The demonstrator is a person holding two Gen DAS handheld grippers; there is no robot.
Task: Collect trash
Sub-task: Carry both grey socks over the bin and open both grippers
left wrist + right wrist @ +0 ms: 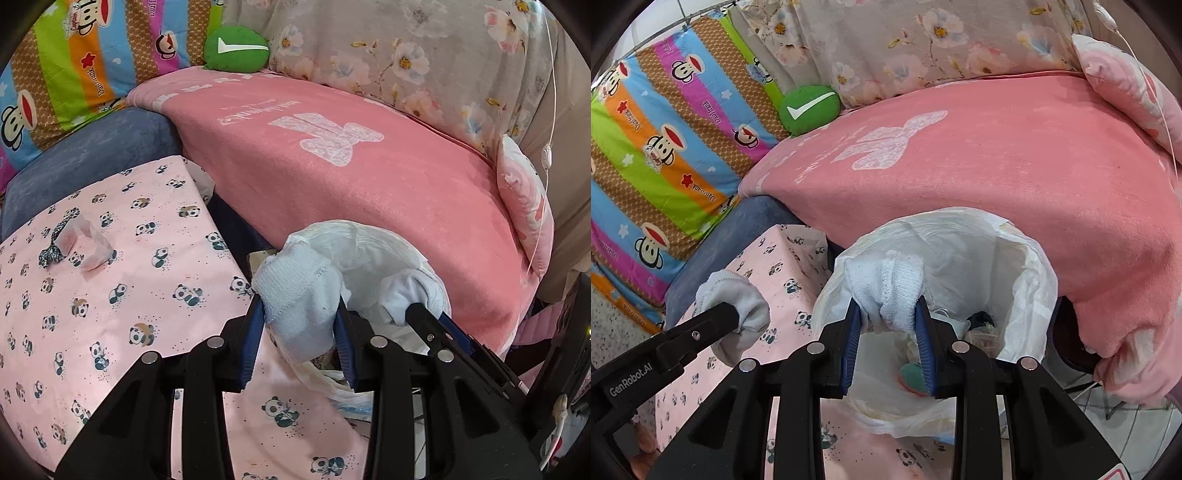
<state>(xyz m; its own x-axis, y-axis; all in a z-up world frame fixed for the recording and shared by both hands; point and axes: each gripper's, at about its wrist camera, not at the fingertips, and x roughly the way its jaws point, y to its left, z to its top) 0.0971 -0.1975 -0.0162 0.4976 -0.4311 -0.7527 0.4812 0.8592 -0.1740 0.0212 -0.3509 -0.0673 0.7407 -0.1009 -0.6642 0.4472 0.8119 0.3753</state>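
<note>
Both grippers, left gripper (301, 295) and right gripper (888, 295), hold the white trash bag's (1027, 280) near rim, sock-padded jaws clamped narrowly, beside the panda-print counter (122, 317).

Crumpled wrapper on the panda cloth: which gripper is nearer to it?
Left. The left gripper is at the panda cloth's edge, to the right of the crumpled wrapper. The right gripper is farther right, at the white trash bag.

Pink panda-print cloth (122, 295), white bag (1015, 266)
</note>
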